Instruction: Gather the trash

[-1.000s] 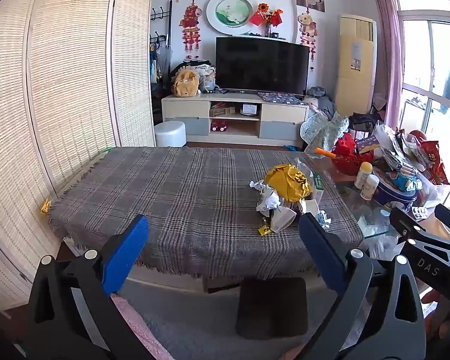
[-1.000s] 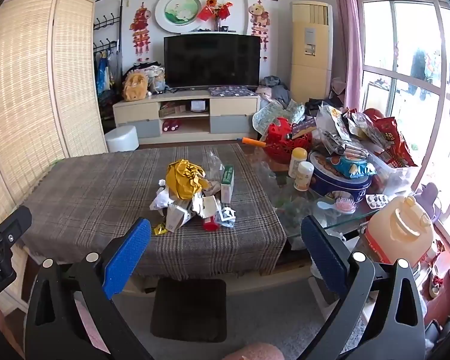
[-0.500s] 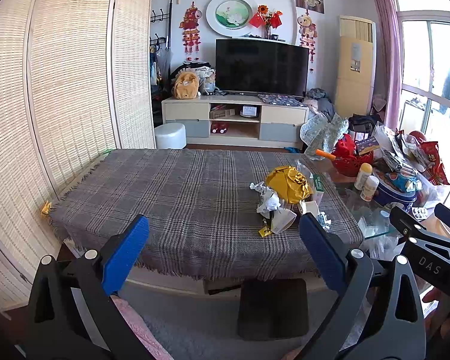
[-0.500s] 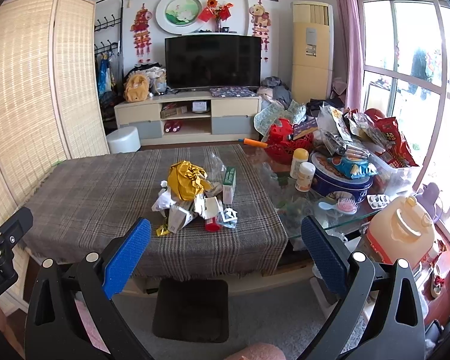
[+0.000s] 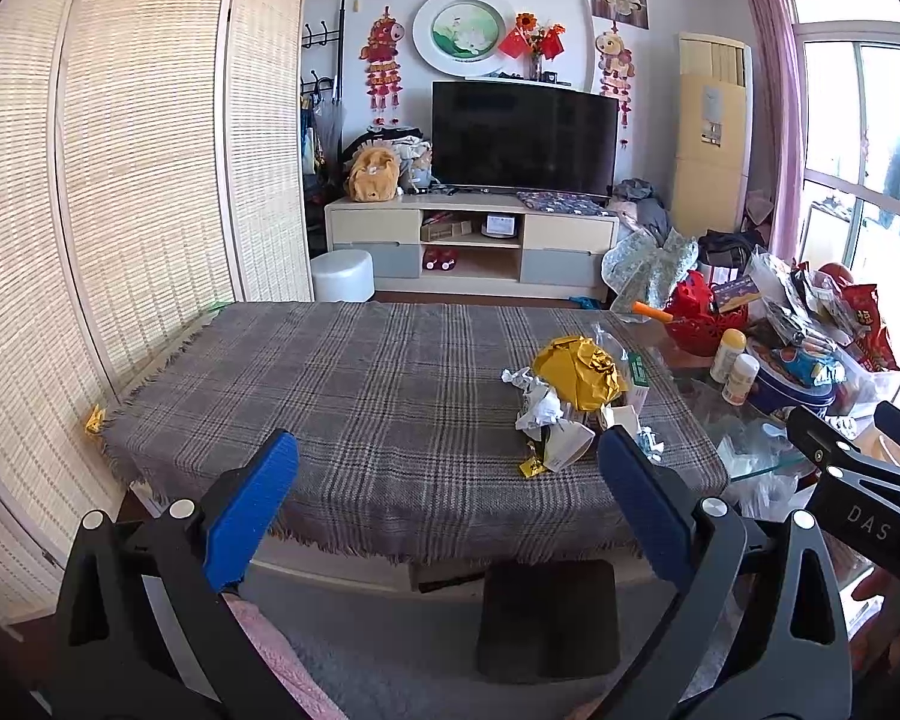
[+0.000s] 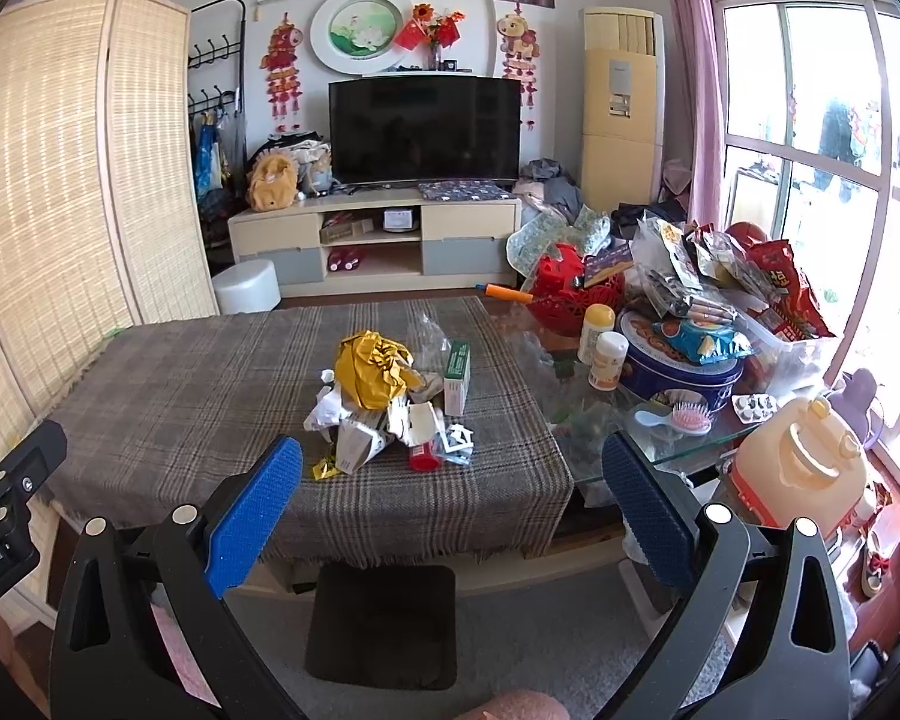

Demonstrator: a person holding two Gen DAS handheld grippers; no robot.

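Observation:
A heap of trash lies on the plaid-covered table (image 5: 342, 396) near its right front corner: a crumpled yellow foil bag (image 5: 579, 369) (image 6: 371, 373), white paper scraps (image 5: 537, 408) (image 6: 330, 405), a small green box (image 6: 457, 377), a torn white carton (image 6: 357, 444) and a red cap (image 6: 423, 459). My left gripper (image 5: 447, 495) hangs open in front of the table edge, well short of the heap. Beside it my right gripper (image 6: 450, 495) is also open and holds nothing, with the heap straight ahead above its fingers.
The glass part of the table at the right carries a blue tin (image 6: 681, 369), two small bottles (image 6: 606, 360), a red basket (image 6: 564, 294), snack bags (image 6: 780, 288) and a hairbrush (image 6: 684, 420). A large jug (image 6: 801, 468) stands by the right. A dark mat (image 6: 381, 624) lies on the floor below.
Both views have shifted very slightly; the grippers stay open and the heap has not moved.

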